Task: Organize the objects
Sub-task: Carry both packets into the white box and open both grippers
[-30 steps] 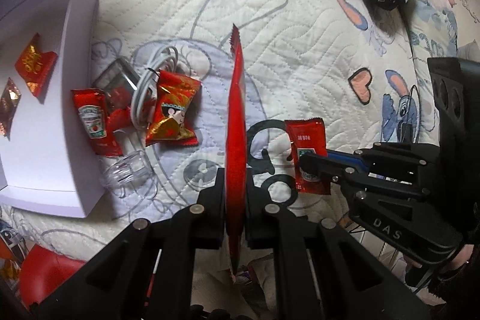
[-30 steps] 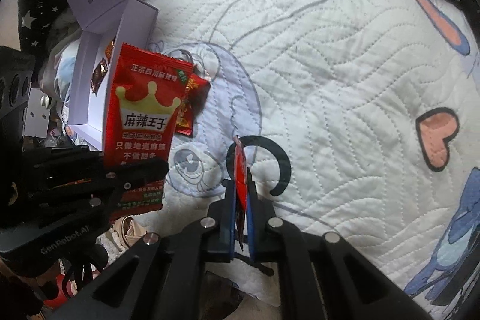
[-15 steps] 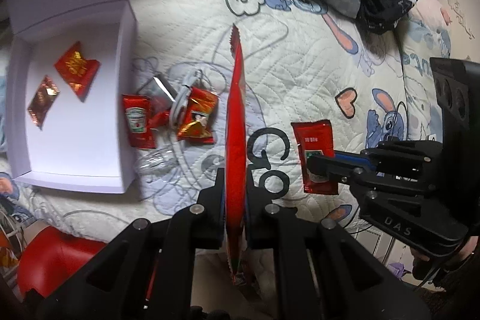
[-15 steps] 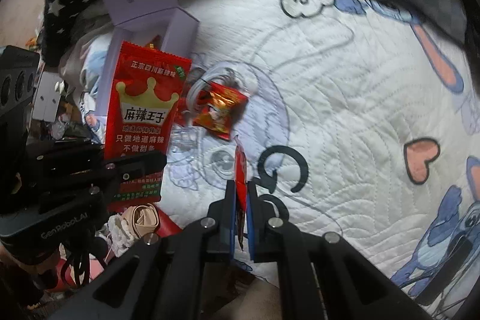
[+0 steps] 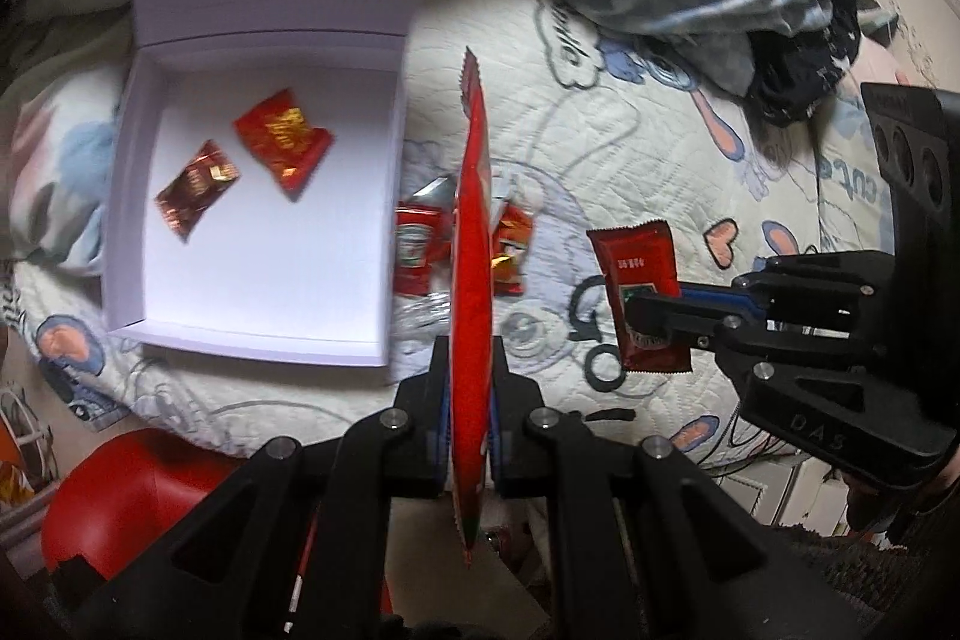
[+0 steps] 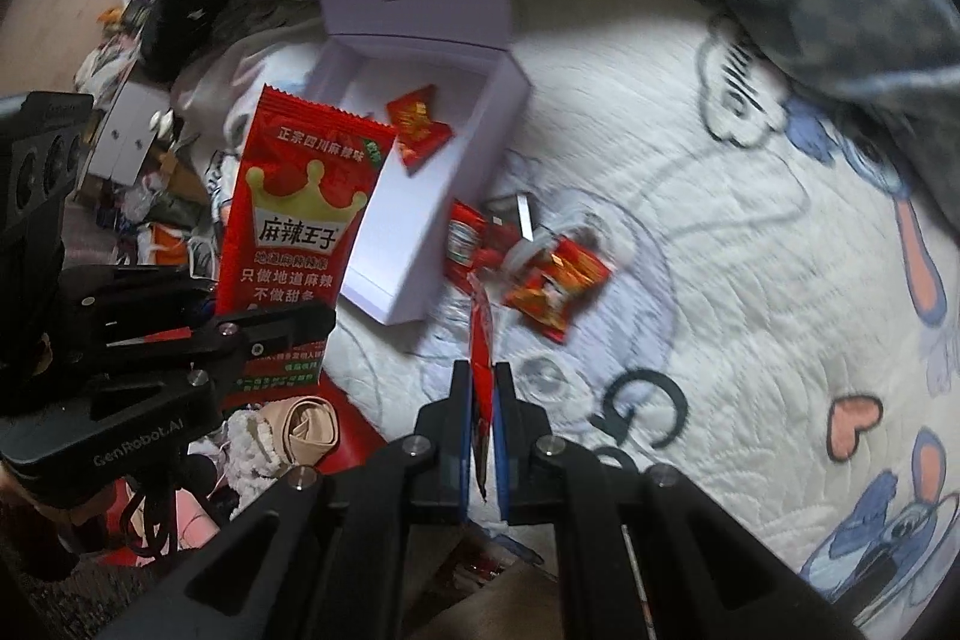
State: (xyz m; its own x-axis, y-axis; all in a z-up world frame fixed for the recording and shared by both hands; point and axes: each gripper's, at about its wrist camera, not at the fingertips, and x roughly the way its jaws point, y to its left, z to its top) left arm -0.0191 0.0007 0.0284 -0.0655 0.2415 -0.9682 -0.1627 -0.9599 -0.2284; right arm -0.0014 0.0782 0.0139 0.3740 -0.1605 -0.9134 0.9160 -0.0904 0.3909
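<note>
Left claw (image 5: pixel 470 388): clamped on a large red snack packet (image 5: pixel 471 292), held edge-on in its own view; the right wrist view shows its face (image 6: pixel 297 226), with a gold crown and white Chinese lettering.
Right claw (image 6: pixel 482 400): clamped on a small red sauce sachet (image 6: pixel 482 340), thin and edge-on here; from the left wrist view it is a dark red rectangle (image 5: pixel 639 301) with crimped ends.
White box (image 5: pixel 384 244): lies open on the bed at far left, lid raised; two foil candies (image 5: pixel 282 145) rest inside.
Quilt (image 5: pixel 648 148): cream, cartoon-printed; a ketchup sachet (image 5: pixel 414 250) and an orange-red snack pouch (image 6: pixel 555 286) lie just right of the box.
</note>
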